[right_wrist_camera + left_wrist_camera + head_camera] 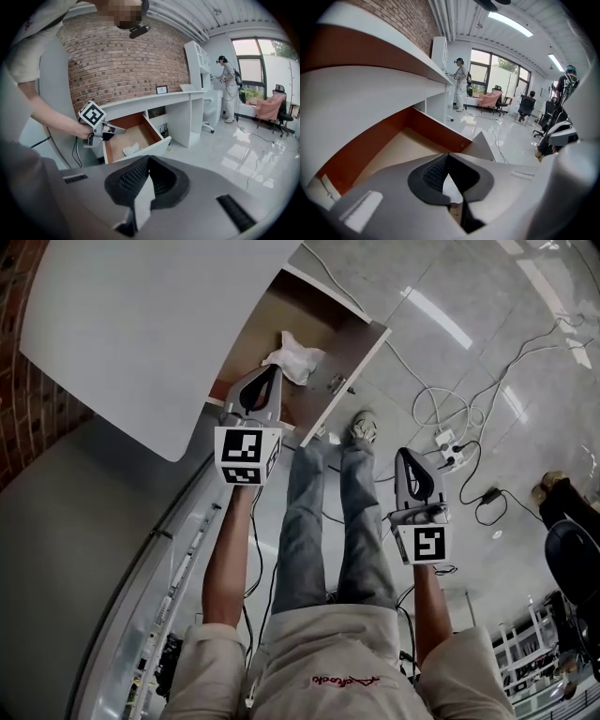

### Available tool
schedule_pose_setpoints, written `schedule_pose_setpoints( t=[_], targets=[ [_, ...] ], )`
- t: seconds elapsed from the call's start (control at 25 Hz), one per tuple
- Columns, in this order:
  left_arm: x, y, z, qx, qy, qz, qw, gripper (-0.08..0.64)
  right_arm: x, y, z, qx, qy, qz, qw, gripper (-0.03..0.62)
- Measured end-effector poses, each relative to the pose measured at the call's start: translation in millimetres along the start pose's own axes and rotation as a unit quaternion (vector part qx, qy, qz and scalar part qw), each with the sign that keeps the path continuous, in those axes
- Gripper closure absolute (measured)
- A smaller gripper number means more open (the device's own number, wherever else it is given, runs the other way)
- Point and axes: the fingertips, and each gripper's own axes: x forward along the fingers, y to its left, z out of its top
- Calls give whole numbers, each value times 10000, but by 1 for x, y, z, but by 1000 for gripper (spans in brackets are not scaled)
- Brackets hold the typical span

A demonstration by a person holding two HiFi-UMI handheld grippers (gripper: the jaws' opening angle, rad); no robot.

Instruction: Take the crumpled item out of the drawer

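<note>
Jaws of the left gripper point(268, 377) are pressing together on nothing, hanging over the open drawer point(361, 357) just beside the crumpled item point(295, 357) — it is lying inside. The right gripper point(410, 463) is also staying closed, well apart. Going in closed risks pushing the item away — not grabbing it.
</note>
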Motion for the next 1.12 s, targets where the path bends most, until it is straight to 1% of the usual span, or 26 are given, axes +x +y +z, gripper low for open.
schedule_pose_setpoints(
  t=[0.08,0.2,0.28,0.36,0.44,0.48,0.6,0.68,0.76,0.88,1.0,1.12],
  targets=[
    [10,1,3,164,106,-11,9998,551,0,-3,-1,-31,-27,13,10000,580],
    [24,4,4,460,328,-29,9984,551,1,-6,-3,49,-48,20,10000,580],
    [33,6,3,743,525,-35,9958,551,2,-7,-2,60,-57,43,10000,580],
    [41,8,0,1075,751,-38,9913,551,4,-8,-1,32,-83,72,9999,580],
    [48,10,-5,1458,1011,-28,9841,551,7,-8,0,11,-84,104,9999,580],
    [52,11,-9,1667,1155,-14,9792,551,8,-8,0,20,-61,116,9999,580],
    [59,17,-27,2240,1642,8,9606,551,10,-7,-2,41,8,152,9999,580],
    [62,23,-40,2462,1914,-3,9501,551,12,-7,1,14,-50,178,9998,580],
    [65,30,-51,2494,2125,-22,9448,551,15,-6,0,14,-40,210,9998,580],
    [69,32,-63,2372,2304,-160,9436,551,17,-5,1,23,-8,246,9997,580],
    [73,26,-72,2167,2481,-440,9431,548,21,-4,4,5,-38,280,9996,580],
    [79,20,-80,2058,2703,-650,9383,463,24,-3,4,-2,-14,310,9995,580]
  ],
)
